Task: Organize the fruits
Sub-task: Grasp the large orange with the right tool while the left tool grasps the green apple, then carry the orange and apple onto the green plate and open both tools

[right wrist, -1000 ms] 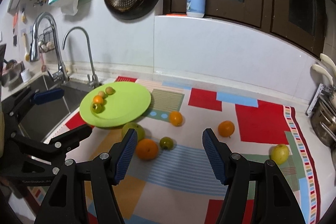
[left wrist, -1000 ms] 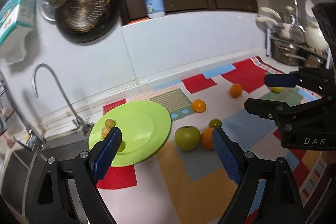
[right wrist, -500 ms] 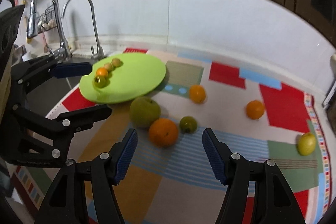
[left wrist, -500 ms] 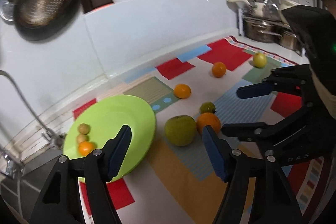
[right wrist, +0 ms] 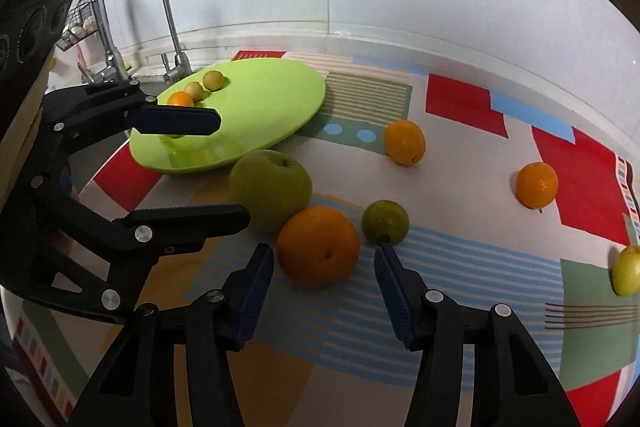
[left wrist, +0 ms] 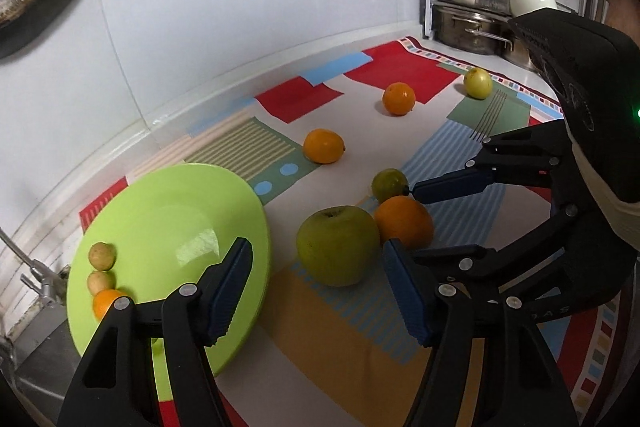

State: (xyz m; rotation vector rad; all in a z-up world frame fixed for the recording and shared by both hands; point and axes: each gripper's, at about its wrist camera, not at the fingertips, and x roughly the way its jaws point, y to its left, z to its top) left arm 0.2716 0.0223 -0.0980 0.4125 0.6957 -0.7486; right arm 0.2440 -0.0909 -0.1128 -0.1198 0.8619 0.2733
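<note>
A green apple [left wrist: 338,245] [right wrist: 271,190] lies on the patterned mat beside a large orange [left wrist: 404,221] [right wrist: 318,246] and a small green citrus [left wrist: 389,183] [right wrist: 385,221]. My left gripper [left wrist: 318,289] is open and empty, low in front of the apple. My right gripper [right wrist: 324,289] is open and empty, its jaws just short of the large orange. A lime-green plate [left wrist: 160,211] [right wrist: 260,107] to the left holds several small fruits [left wrist: 101,255] [right wrist: 180,99].
Two more oranges [right wrist: 405,142] [right wrist: 537,185] and a yellow-green fruit [right wrist: 626,275] lie farther right on the mat. A sink with a tap [right wrist: 168,11] is left of the plate. Pots and utensils [left wrist: 476,23] stand at the far right by the tiled wall.
Both grippers have moved down and closer to the fruit cluster. The left now faces the apple and the right faces the large orange. Both stayed open.
</note>
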